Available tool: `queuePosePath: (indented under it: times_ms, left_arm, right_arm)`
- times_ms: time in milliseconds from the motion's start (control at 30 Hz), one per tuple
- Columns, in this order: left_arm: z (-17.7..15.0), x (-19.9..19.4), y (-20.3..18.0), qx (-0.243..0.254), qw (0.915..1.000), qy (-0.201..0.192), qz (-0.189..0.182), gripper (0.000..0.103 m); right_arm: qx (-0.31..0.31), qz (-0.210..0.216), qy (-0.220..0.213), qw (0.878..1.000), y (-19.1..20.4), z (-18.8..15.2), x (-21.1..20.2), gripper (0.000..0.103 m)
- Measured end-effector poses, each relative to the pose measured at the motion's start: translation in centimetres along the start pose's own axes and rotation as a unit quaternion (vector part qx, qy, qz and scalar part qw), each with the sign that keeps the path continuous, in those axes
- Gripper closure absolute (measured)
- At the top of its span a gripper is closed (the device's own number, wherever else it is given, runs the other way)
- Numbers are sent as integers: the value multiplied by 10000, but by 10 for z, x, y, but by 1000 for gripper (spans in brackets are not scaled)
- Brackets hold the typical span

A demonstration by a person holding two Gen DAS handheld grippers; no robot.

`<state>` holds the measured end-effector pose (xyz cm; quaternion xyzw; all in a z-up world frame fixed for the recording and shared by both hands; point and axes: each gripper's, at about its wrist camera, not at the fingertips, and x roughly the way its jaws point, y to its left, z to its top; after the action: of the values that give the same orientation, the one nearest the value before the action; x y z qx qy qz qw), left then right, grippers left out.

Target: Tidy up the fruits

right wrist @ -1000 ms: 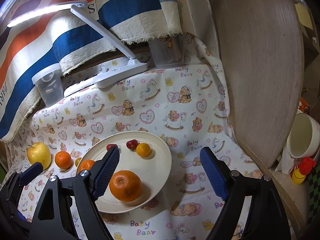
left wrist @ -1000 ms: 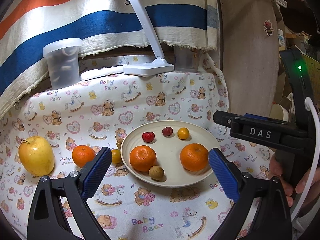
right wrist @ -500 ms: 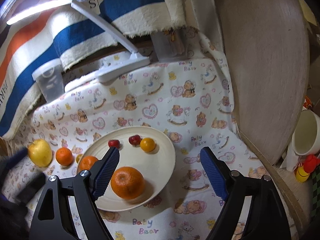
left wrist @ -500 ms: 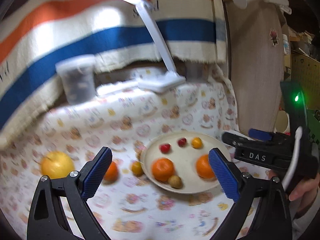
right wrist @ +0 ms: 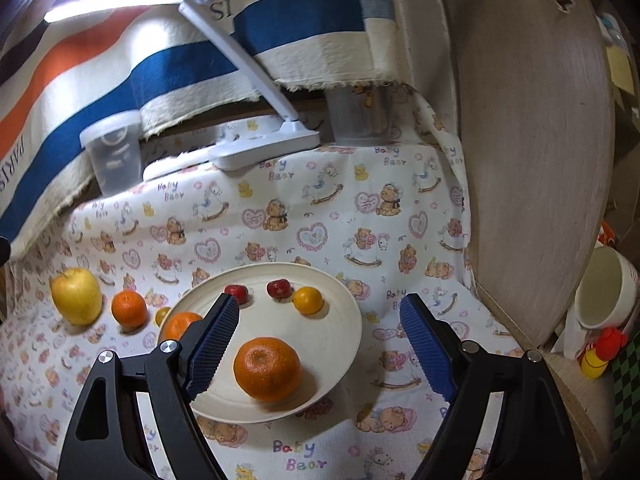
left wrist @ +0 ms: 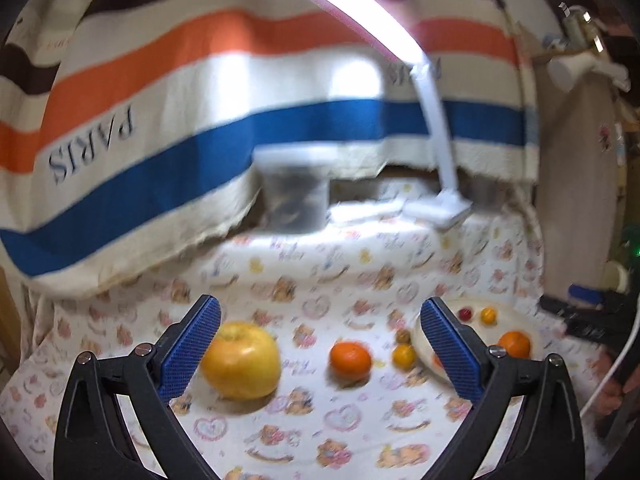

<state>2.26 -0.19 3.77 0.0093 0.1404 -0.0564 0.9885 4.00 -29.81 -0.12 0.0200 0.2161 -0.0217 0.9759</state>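
Left tool point(left wrist: 320, 350): fingers apart, nothing between them, aimed at the left part of the bench; view blurred. Yellow apple point(left wrist: 240, 364): on the printed cloth point(right wrist: 320, 208), just beside the left pad. Tangerine point(left wrist: 350, 360): on the cloth, right of the apple, apart from it. Small yellow fruit point(left wrist: 403, 356): between that tangerine and the plate point(right wrist: 344, 312). Plate: cream, right of the loose fruit; held two tangerines, two small red fruits point(right wrist: 279, 288) and one small orange fruit point(right wrist: 307, 300). Right tool point(right wrist: 319, 348): fingers apart, empty, above the plate's near edge, with the nearest tangerine point(right wrist: 267, 368) seen between the pads. Lamp point(right wrist: 264, 148) and lidded container point(right wrist: 114, 152): at the back.
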Motion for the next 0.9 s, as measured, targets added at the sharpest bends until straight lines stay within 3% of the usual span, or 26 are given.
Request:
queuePosePath:
  times_ms: [300, 467, 567, 733, 900]
  left_arm:
    - [-19, 19, 11, -383, 9987, 326, 93, 3]
    - [-31, 40, 9, -397, 9967, 696, 126, 3]
    - [-31, 34, 11, -422, 9975, 500, 259, 3]
    - [-35, 39, 15, -517, 9966, 585, 280, 3]
    - [-35, 44, 18, -529, 9961, 643, 299, 3]
  right_arm:
    - [10, 206, -71, 9998, 2, 1, -8, 19]
    - [116, 547, 172, 9983, 4, -1, -6, 19]
    - [36, 620, 182, 9979, 9, -3, -6, 19]
    - [-250, 621, 141, 9977, 20, -5, -6, 19]
    - [-270, 1142, 632, 9911, 42, 1, -1, 19]
